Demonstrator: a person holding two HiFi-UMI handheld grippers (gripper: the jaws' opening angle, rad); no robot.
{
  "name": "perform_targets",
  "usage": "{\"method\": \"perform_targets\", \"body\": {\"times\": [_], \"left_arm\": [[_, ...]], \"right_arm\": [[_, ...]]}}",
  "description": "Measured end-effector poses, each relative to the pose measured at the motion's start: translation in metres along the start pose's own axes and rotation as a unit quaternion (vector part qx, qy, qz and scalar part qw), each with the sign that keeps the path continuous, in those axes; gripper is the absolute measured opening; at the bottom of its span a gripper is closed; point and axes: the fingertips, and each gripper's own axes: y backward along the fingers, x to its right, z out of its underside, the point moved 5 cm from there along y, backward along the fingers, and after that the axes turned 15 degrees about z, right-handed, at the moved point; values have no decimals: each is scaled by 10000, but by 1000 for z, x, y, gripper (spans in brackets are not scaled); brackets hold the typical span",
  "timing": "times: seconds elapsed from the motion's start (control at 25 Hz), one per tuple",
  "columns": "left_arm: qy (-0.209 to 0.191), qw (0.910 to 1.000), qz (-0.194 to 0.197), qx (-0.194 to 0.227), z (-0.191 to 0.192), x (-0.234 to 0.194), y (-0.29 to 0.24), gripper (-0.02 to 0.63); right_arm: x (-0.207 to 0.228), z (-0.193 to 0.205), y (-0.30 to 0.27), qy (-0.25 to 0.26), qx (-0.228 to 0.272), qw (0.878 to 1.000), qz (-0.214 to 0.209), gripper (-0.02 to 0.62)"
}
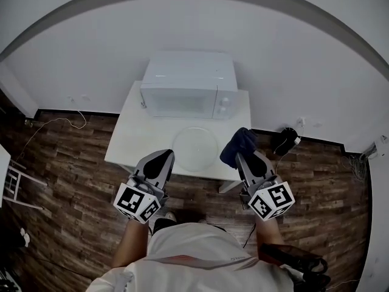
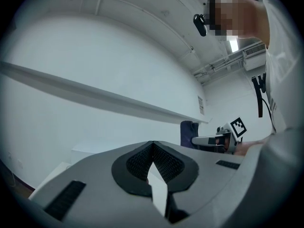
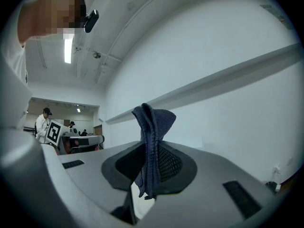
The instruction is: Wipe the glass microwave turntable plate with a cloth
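The round glass turntable plate (image 1: pixel 196 146) lies flat on the white table (image 1: pixel 130 135), in front of the white microwave (image 1: pixel 188 90), whose door is closed. My right gripper (image 1: pixel 241 156) hovers at the plate's right edge, shut on a dark blue cloth (image 1: pixel 238 142). In the right gripper view the cloth (image 3: pixel 153 127) stands up out of the closed jaws of the right gripper (image 3: pixel 151 151). My left gripper (image 1: pixel 163 157) is over the table's front edge, left of the plate. Its jaws (image 2: pixel 152 148) are shut with nothing in them. Both gripper cameras tilt up at the wall.
The table stands against a white wall on a dark wooden floor. A black plug and cable (image 1: pixel 285 140) lie on the floor to the right, and a thin cord (image 1: pixel 58 121) to the left. A white frame (image 1: pixel 12 181) stands at far left.
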Motion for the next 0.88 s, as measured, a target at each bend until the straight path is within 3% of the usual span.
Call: {"method": "perform_targets", "body": {"times": [0.88], "left_arm": [[281, 9993, 173, 199, -7, -22, 54, 11]], "right_arm": [[-67, -1, 15, 314, 4, 9990, 309, 61]]}}
